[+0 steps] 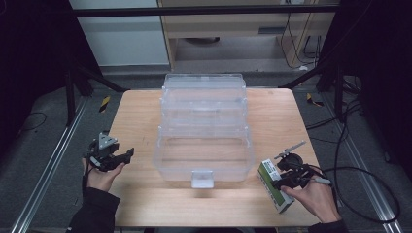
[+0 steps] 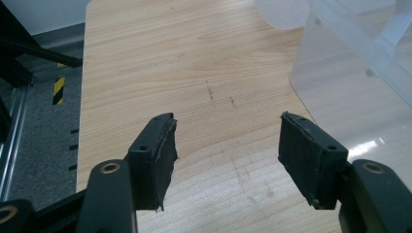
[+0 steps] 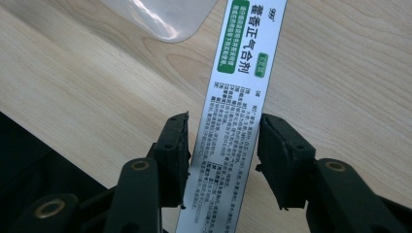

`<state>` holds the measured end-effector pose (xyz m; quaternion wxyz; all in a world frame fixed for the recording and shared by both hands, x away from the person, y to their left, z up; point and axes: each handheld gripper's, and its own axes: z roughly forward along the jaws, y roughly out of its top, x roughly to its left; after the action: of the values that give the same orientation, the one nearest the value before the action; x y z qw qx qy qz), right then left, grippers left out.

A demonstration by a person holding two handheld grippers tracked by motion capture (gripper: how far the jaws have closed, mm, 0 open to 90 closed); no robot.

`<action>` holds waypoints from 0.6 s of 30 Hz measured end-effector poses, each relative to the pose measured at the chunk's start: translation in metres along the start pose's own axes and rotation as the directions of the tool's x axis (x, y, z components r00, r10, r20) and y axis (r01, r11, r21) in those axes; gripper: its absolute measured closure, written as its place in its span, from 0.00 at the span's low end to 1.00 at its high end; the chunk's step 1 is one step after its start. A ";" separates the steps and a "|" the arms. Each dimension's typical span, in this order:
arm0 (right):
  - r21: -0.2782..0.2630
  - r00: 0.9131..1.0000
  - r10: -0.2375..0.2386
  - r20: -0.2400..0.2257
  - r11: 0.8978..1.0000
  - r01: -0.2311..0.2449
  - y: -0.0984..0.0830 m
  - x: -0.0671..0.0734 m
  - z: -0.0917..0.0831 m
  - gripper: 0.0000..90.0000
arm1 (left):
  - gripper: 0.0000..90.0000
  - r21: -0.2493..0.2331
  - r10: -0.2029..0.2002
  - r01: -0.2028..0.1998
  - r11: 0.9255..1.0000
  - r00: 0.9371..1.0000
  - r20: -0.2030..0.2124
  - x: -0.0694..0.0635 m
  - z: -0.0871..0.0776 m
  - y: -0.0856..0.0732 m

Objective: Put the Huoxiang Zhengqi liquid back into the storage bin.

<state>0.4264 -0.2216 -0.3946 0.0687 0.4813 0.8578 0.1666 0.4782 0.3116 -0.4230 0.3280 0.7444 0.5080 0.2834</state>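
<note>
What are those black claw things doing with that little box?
A person holds a claw tool in each hand at a wooden table. The right gripper has its jaws on either side of a green-and-white box lying on the table, about touching its sides. The left gripper is open with nothing in it. A big clear plastic bin sits in the middle.

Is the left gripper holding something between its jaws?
No, the left gripper is open, with bare table between its jaws.
</note>
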 end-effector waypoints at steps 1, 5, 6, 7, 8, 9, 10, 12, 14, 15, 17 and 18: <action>0.006 1.000 0.003 0.002 1.000 -0.003 0.000 0.000 0.001 0.63 | 0.42 0.000 0.000 0.000 1.000 1.000 0.000 0.000 0.000 0.000; 0.015 1.000 0.012 -0.001 1.000 -0.012 0.001 -0.001 0.003 0.63 | 0.42 0.003 -0.001 0.001 1.000 1.000 0.000 0.000 0.001 0.000; 0.021 1.000 0.018 0.001 1.000 -0.018 0.002 -0.001 0.003 0.64 | 0.42 0.004 -0.001 0.001 1.000 1.000 0.000 0.000 0.001 0.000; 0.027 1.000 0.022 0.004 0.999 -0.022 0.002 0.000 0.003 0.64 | 0.42 0.005 -0.001 0.001 1.000 1.000 0.001 0.000 0.001 0.000; 0.027 1.000 0.022 0.004 0.999 -0.022 0.002 0.000 0.003 0.64 | 0.42 0.005 0.000 0.000 1.000 1.000 0.001 0.000 0.001 0.000; 0.030 1.000 0.026 0.004 0.999 -0.026 0.003 0.000 0.003 0.64 | 0.42 0.005 0.001 -0.001 1.000 1.000 0.001 -0.001 0.001 0.000; 0.031 0.999 0.034 0.002 0.999 -0.034 0.003 0.000 0.003 0.65 | 0.42 0.006 0.002 -0.002 1.000 1.000 0.003 -0.001 0.001 0.000; 0.042 0.999 0.032 0.010 0.999 -0.033 0.004 -0.001 0.002 0.67 | 0.41 0.008 0.004 -0.005 1.000 1.000 0.003 -0.001 0.001 0.000; 0.054 0.999 0.023 0.031 0.998 -0.025 0.005 -0.001 0.002 0.69 | 0.41 0.009 0.005 -0.005 1.000 1.000 0.004 -0.002 0.001 0.000; 0.058 0.999 0.022 0.032 0.998 -0.023 0.005 -0.001 0.002 0.70 | 0.41 0.010 0.005 -0.005 1.000 1.000 0.004 -0.002 0.001 0.000; 0.077 0.999 0.015 0.035 0.997 -0.018 0.008 0.000 0.002 0.70 | 0.41 0.012 0.004 -0.004 1.000 1.000 0.005 -0.001 0.001 0.000; 0.077 0.999 0.015 0.035 0.997 -0.018 0.008 0.000 0.002 0.70 | 0.41 0.011 0.003 -0.004 1.000 1.000 0.004 -0.001 0.001 0.000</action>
<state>0.4333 -0.2178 -0.3937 0.0634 0.4933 0.8584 0.1258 0.4789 0.3102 -0.4240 0.3243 0.7477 0.5076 0.2796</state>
